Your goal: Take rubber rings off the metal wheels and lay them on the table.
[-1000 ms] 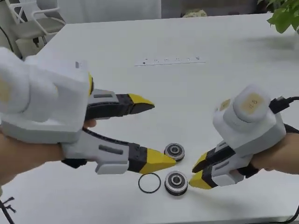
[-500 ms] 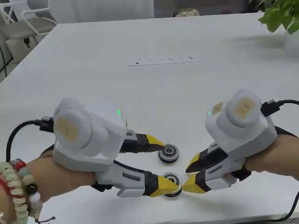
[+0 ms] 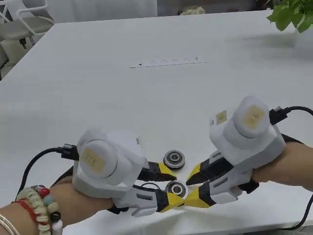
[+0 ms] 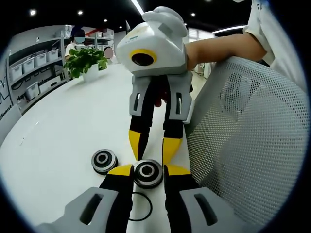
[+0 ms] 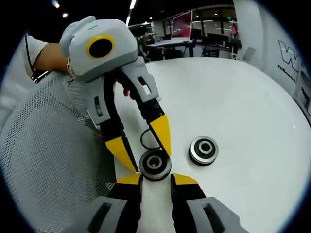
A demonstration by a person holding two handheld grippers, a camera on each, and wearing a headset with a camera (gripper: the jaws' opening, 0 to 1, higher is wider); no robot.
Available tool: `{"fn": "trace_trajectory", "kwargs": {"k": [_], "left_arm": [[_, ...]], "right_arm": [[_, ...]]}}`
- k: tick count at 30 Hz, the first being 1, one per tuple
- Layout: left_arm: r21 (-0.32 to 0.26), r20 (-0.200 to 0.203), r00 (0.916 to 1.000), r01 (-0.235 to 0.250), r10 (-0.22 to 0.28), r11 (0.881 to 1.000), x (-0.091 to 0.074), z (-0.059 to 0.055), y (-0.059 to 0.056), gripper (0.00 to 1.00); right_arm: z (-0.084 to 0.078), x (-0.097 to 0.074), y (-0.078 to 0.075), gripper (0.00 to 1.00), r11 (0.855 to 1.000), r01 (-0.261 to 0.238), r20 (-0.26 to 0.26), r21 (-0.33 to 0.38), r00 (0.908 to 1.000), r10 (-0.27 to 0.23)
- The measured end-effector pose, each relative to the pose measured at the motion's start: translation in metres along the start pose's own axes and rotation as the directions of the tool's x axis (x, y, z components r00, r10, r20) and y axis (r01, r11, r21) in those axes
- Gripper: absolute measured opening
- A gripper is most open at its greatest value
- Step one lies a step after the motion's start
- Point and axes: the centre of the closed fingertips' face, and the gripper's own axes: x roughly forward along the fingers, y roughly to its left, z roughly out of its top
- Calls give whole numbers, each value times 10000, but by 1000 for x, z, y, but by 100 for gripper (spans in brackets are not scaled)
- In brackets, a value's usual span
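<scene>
Rubber ring (image 4: 138,213), one already off, is laid flat on the bench (image 3: 146,98) beneath the left tongs (image 4: 149,170). The near wheel (image 3: 176,188) is bracketed from opposite sides by both tongs, each parted to roughly its width. It is probably steadied by the left so its ring can be caught by the right tongs (image 5: 157,178). The far wheel (image 3: 173,159) is set just beside.

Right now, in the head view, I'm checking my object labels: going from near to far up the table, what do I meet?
nearer metal wheel → second metal wheel → strip of small marks → plant leaves at the far right corner
</scene>
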Motion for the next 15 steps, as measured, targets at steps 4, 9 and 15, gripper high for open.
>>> {"fn": "trace_trajectory", "kwargs": {"k": [4,9,15], "left_arm": [[182,-82,10000,-30,32,9998,-1,-4,1,19],[-70,147,9999,-61,62,10000,-2,-3,1,18],[-409,402,9992,-19,36,9992,-2,-3,3,9]], "right_arm": [[0,0,0,20,10000,-33,-25,-27,10000,33],[0,1,0,20,10000,-26,31,-28,10000,26],[-2,2,2,21,9999,-100,-100,-129,9999,99]]}}
